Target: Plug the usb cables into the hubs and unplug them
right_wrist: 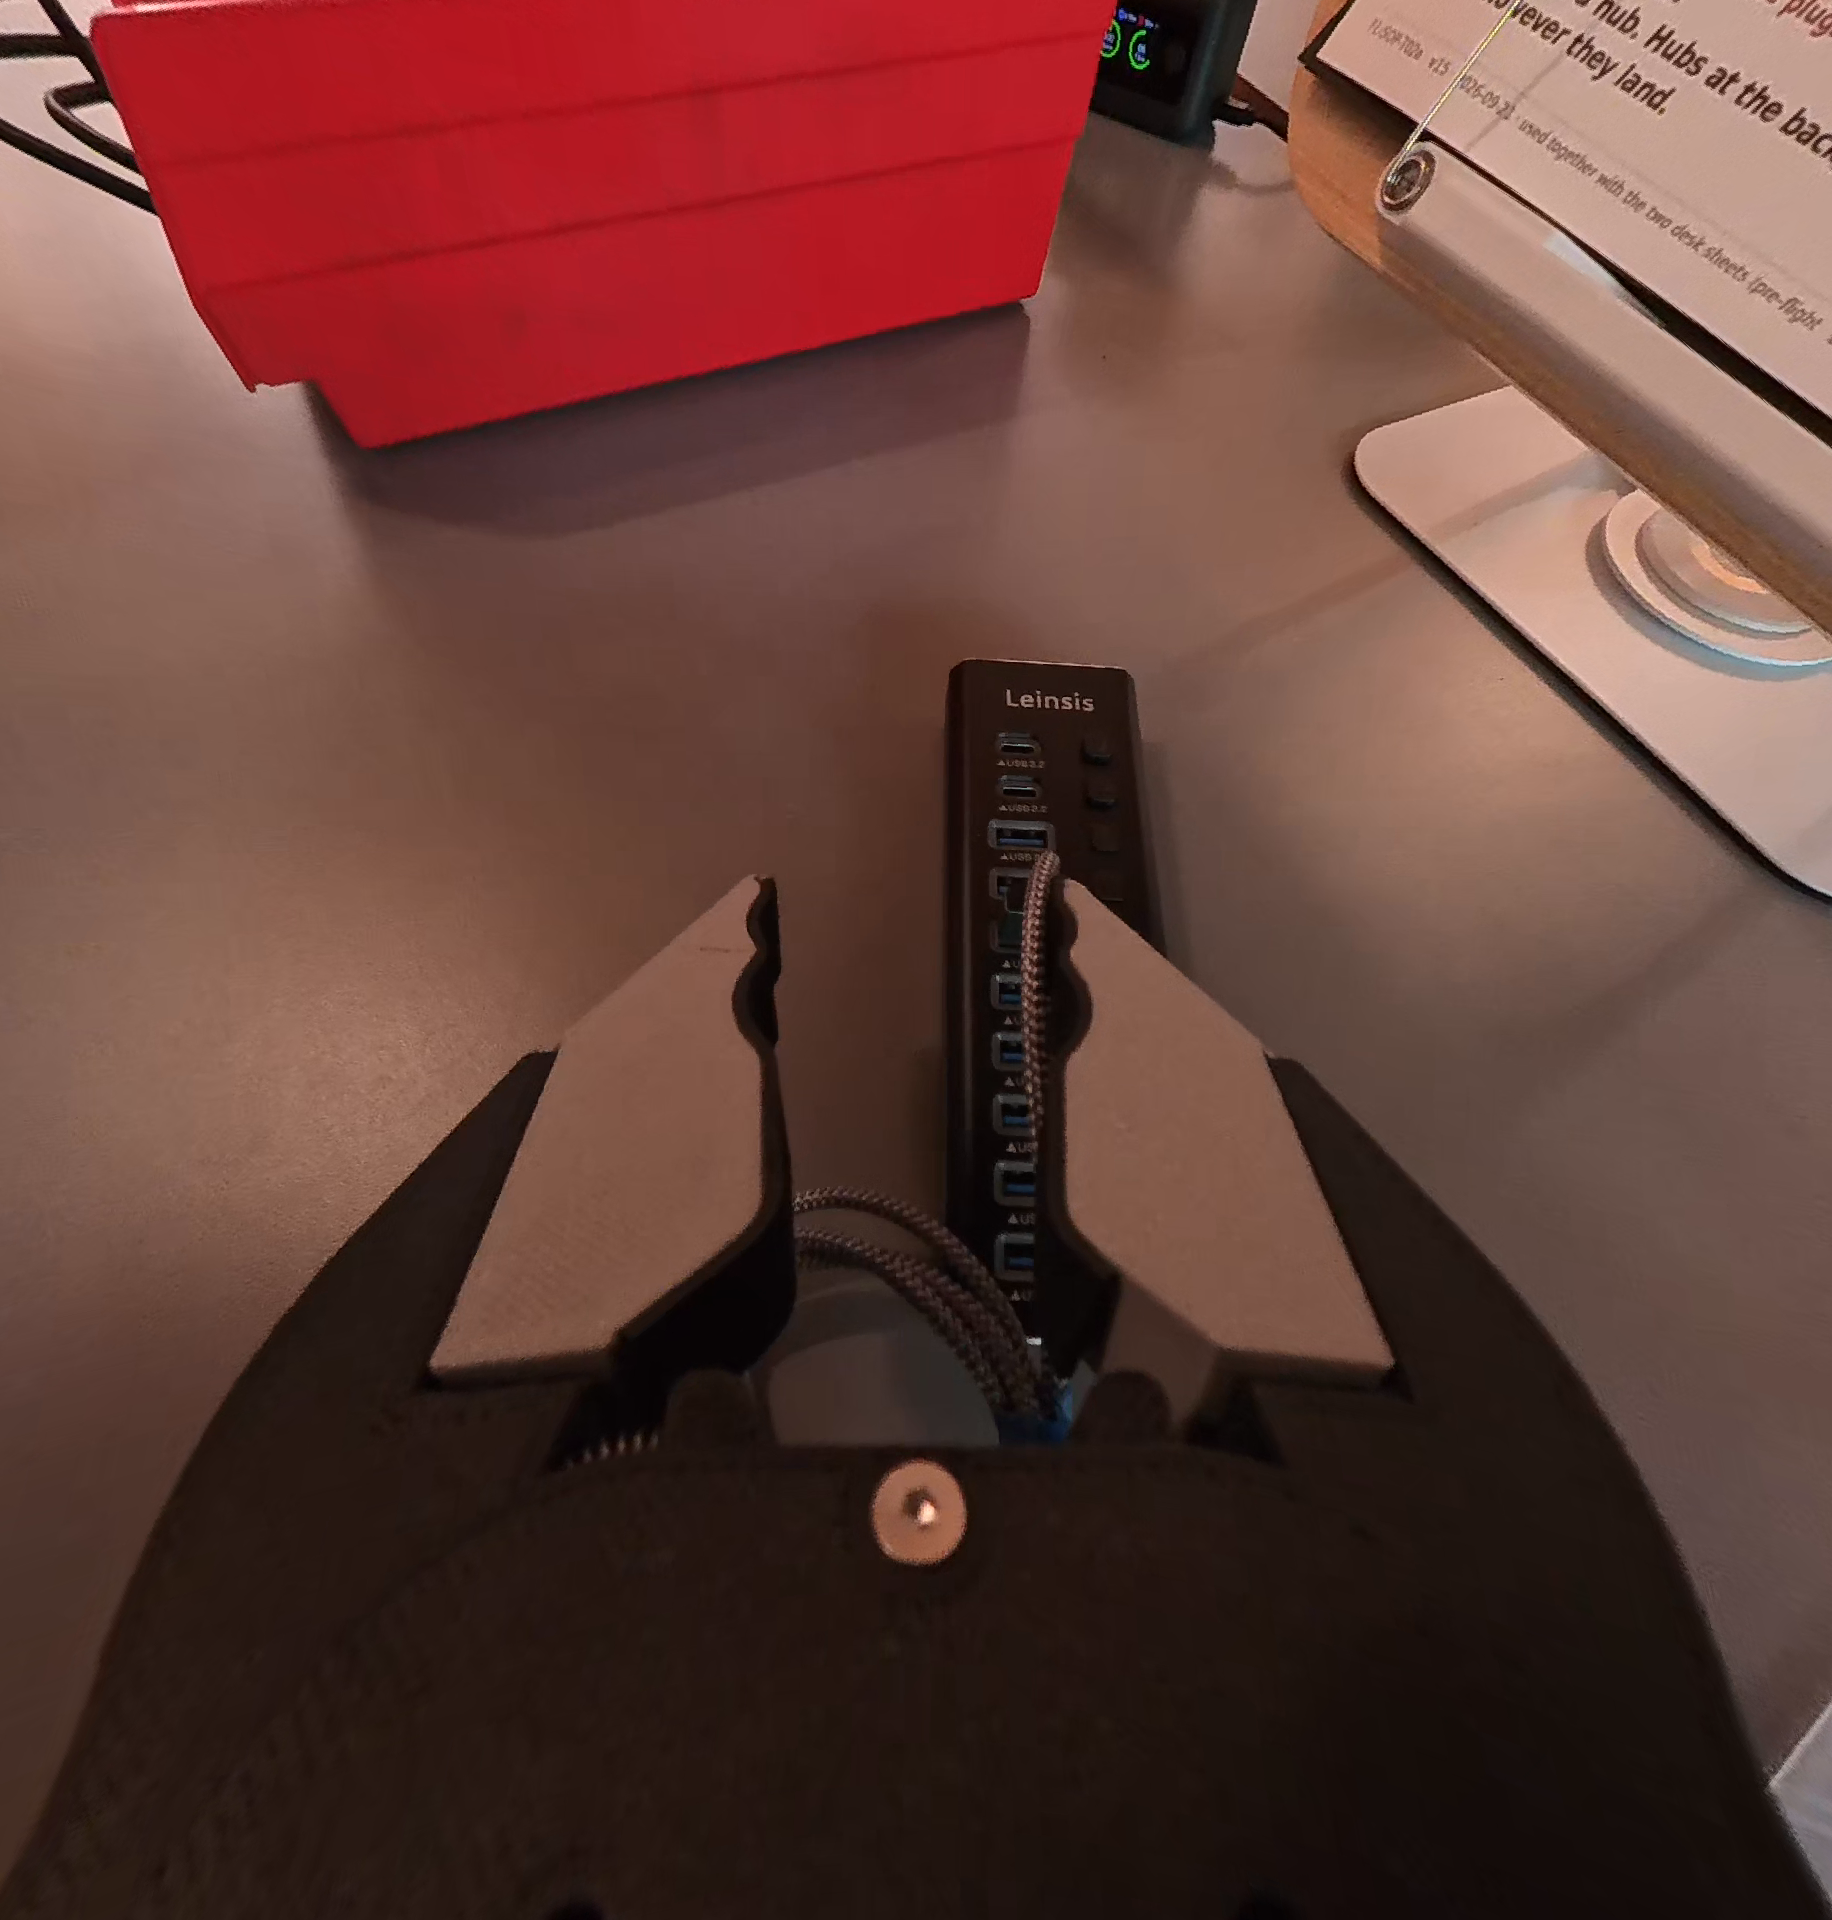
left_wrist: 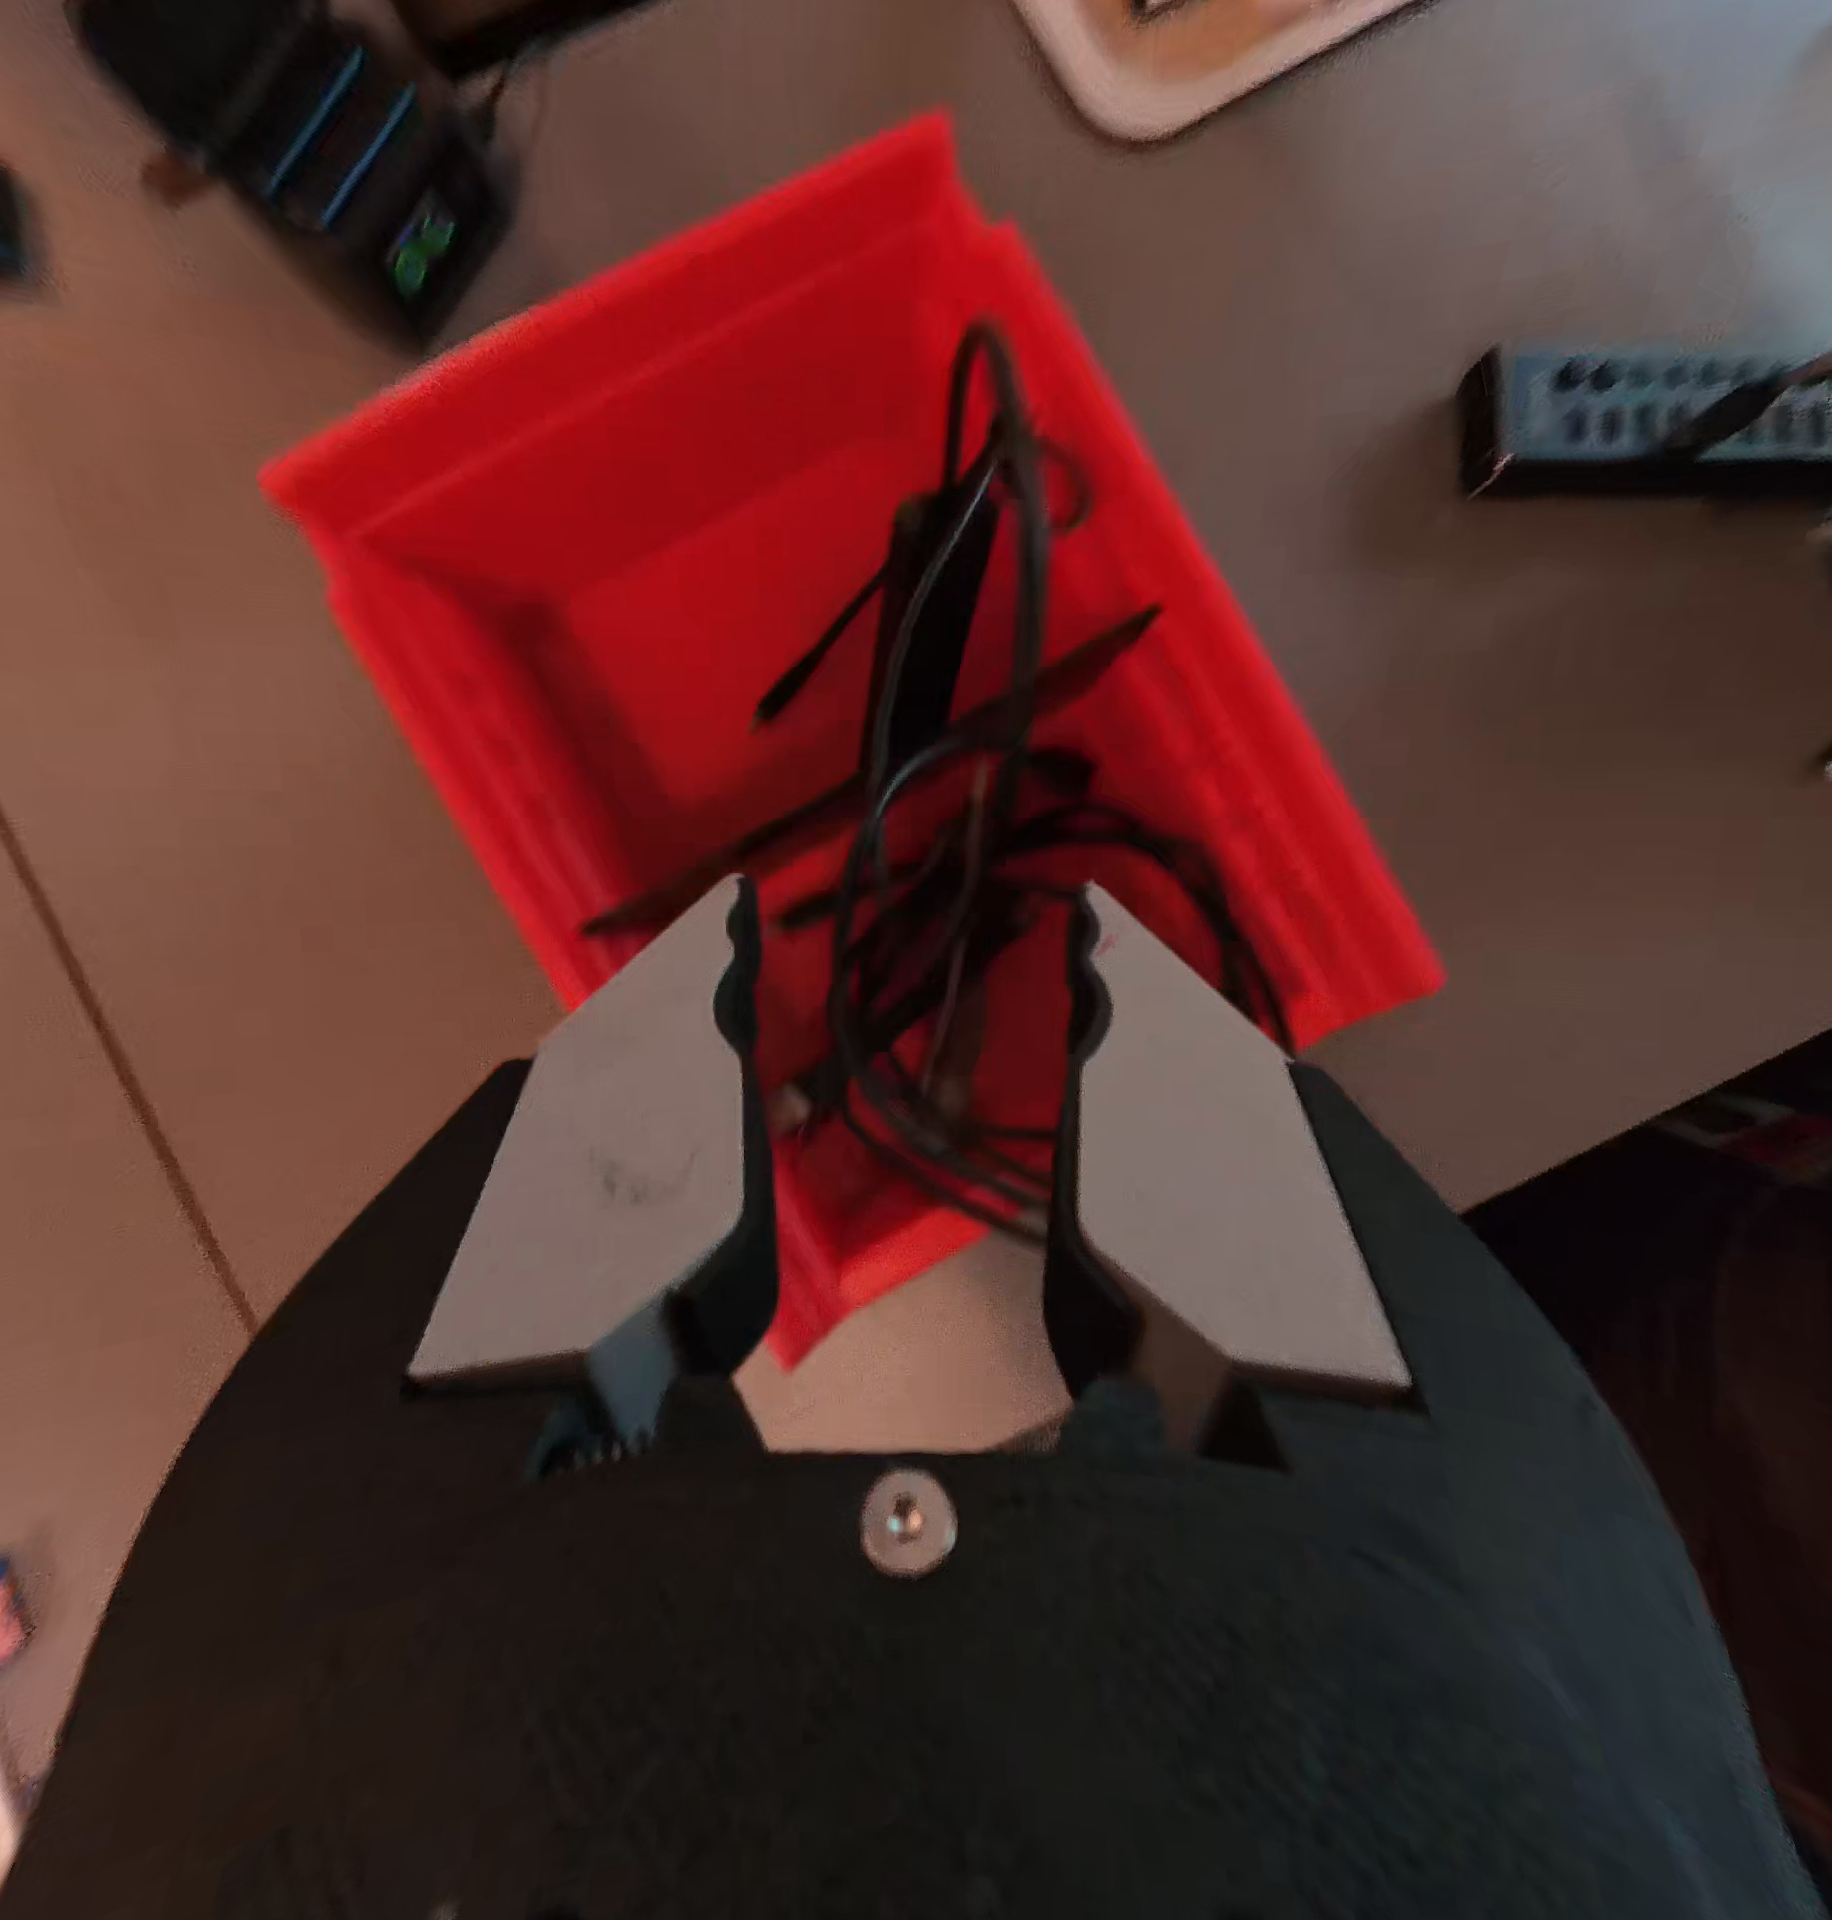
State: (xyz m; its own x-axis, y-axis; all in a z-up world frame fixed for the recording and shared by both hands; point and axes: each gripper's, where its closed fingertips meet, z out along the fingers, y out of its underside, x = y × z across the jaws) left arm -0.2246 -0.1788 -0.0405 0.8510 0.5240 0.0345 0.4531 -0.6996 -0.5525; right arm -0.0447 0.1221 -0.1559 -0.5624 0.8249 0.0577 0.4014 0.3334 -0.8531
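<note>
Lying tangled in the red bin (left_wrist: 683, 582), the black USB cables (left_wrist: 953, 831) sit directly beneath the left gripper (left_wrist: 912, 935), jaws wide and empty. Right gripper (right_wrist: 917, 935), also wide, hovers over the hub (right_wrist: 1042, 935), its long axis running near-to-far, a braided cable (right_wrist: 1037, 997) beside one finger.
</note>
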